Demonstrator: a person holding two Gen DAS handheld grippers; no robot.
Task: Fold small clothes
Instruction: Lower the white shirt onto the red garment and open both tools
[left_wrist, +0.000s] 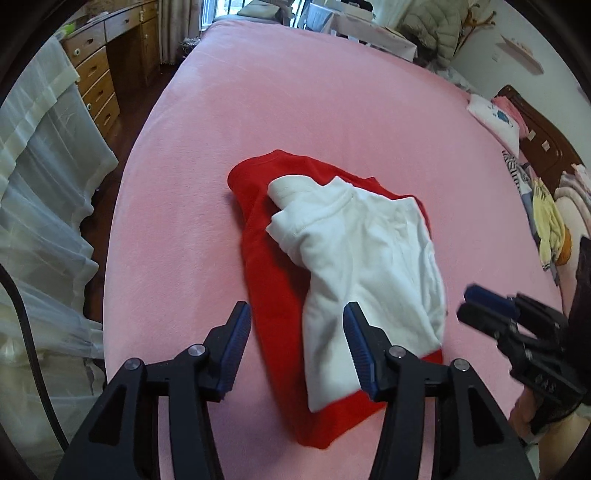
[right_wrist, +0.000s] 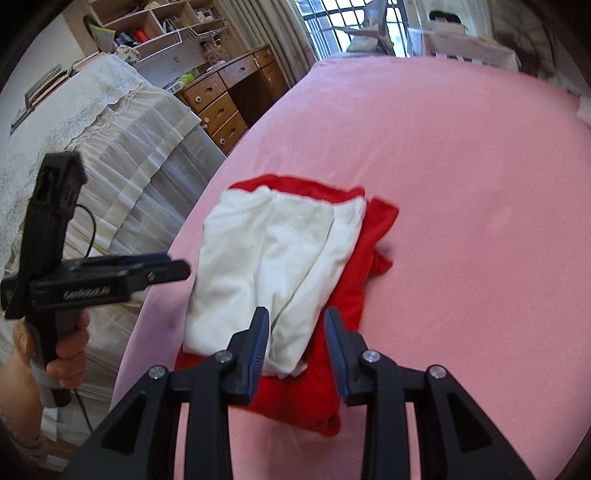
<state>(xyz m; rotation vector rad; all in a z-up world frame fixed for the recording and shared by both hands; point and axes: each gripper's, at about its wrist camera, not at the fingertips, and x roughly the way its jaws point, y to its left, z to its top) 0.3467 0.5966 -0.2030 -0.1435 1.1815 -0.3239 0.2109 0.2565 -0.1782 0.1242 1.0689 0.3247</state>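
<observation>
A small red and white garment lies partly folded on the pink bed. Its white sleeves (left_wrist: 369, 254) are laid over the red body (left_wrist: 273, 280). In the right wrist view the white part (right_wrist: 273, 254) covers most of the red part (right_wrist: 354, 266). My left gripper (left_wrist: 297, 314) is open and empty, just above the garment's near left edge; it also shows in the right wrist view (right_wrist: 173, 264). My right gripper (right_wrist: 297, 317) is open and empty over the garment's near edge; it shows at the right in the left wrist view (left_wrist: 467, 304).
The pink bed (left_wrist: 332, 110) extends far beyond the garment. A wooden desk with drawers (left_wrist: 99, 81) stands left of the bed. A lace-covered piece of furniture (right_wrist: 110, 140) is beside the bed. Pillows and piled clothes (left_wrist: 546, 206) lie along the headboard at right.
</observation>
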